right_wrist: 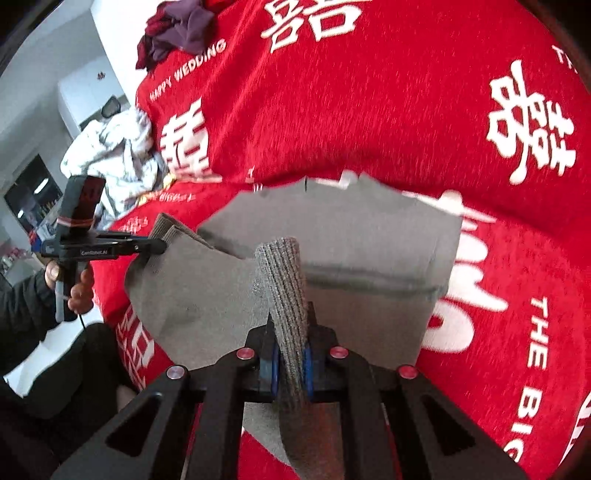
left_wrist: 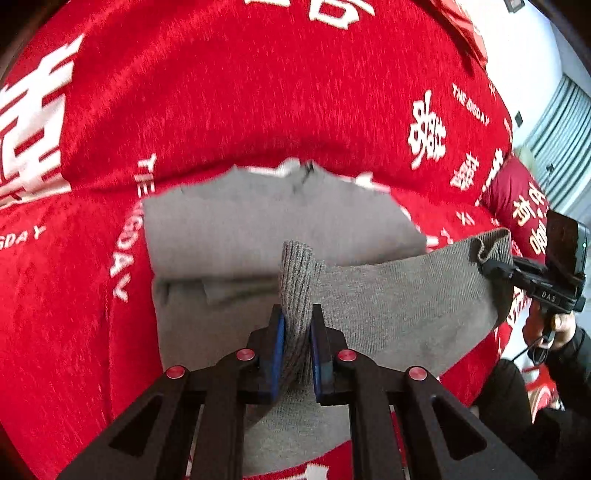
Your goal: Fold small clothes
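A: Where is the sweater (left_wrist: 280,225)?

B: It's flat on the red bedspread (left_wrist: 221,92), neck away from us, part folded. The ribbed hem (left_wrist: 297,280) is lifted off the bed at both corners.

A: Who holds what?

B: The left gripper (left_wrist: 297,325) is clamped on one ribbed corner, cloth bunched between its blue pads (left_wrist: 279,350). The right gripper (right_wrist: 290,332) pinches the other corner the same way. Both jaws stand narrow, closed on knit.

A: Why hold both corners?

B: I judge it's to keep the hem taut and level, so it can be carried toward the neck and laid down straight. One corner alone would let the edge sag and skew the fold.

A: What does each view add?

B: The left view catches the right gripper from the side, nipping the far corner (left_wrist: 487,251), with a maroon pillow (left_wrist: 517,199) behind. The right view shows the left gripper likewise, plus a purple clothes pile (right_wrist: 177,33) and a white heap (right_wrist: 118,151) further off the bed, which the left view misses.

A: And the fold itself?

B: Not yet laid; the hem hangs above the body.
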The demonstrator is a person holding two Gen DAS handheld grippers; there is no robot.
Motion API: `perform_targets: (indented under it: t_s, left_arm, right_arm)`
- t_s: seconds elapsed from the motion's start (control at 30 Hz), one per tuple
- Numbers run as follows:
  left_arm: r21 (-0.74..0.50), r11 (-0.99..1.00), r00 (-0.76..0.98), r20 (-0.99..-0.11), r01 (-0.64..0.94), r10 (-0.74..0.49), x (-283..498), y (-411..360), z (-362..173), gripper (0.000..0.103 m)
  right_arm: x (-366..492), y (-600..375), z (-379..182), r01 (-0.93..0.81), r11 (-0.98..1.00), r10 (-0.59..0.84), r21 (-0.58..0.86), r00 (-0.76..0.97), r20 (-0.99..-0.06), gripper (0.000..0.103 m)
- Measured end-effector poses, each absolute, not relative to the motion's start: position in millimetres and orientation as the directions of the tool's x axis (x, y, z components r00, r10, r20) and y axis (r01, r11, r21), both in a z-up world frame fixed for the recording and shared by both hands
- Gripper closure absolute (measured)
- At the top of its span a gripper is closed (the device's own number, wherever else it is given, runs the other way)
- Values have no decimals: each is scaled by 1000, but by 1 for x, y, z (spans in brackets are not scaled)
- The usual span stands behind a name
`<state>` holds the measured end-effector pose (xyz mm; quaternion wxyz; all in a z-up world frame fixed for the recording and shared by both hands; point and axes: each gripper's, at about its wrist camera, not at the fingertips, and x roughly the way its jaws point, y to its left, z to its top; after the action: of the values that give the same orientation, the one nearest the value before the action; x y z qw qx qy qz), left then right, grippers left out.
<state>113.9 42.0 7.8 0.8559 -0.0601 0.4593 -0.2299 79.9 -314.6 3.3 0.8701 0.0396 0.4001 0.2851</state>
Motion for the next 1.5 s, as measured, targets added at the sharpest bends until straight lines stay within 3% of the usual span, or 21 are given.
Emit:
perform_targets:
  t_s: [0.23, 0.4, 0.73, 0.93, 1.2, 1.3, 1.4, 1.5]
  left_arm:
    - [-336, 896, 560, -699, 292, -444, 161, 45, 37, 89]
    - [-343, 907, 578, -700, 243, -420, 203, 42, 29, 89]
    - [-326, 939, 518, -788, 108, -334, 296, 40, -34, 89]
    - [-232, 972, 411, -891, -50, -191, 333, 51, -100, 89]
    - [-369, 927, 430, -849, -66, -307, 326, 72, -98, 88]
    - [-435, 900, 391, -826, 12, -405, 319, 74, -87, 88]
    - [-387, 919, 390, -838, 67, -381, 307, 79, -71, 88]
    - [-459, 880, 400, -789, 123, -467, 292, 84, -53, 88]
  right_arm:
    - [118, -314, 21, -433, 872, 466, 230, 587, -662, 93]
    - [165, -327, 13, -362, 888, 456, 283, 614, -645, 93]
    - [266, -313, -48, -267, 928, 371, 261, 576, -728, 93]
    - [304, -307, -106, -209, 956, 285, 208, 471, -835, 93]
    - [299, -327, -108, -165, 937, 349, 308, 488, -800, 90]
    - [296, -325, -103, -177, 938, 346, 297, 480, -806, 83]
    - [294, -324, -97, -181, 942, 336, 283, 469, -817, 66]
    - [283, -327, -81, -190, 956, 290, 222, 512, -809, 64]
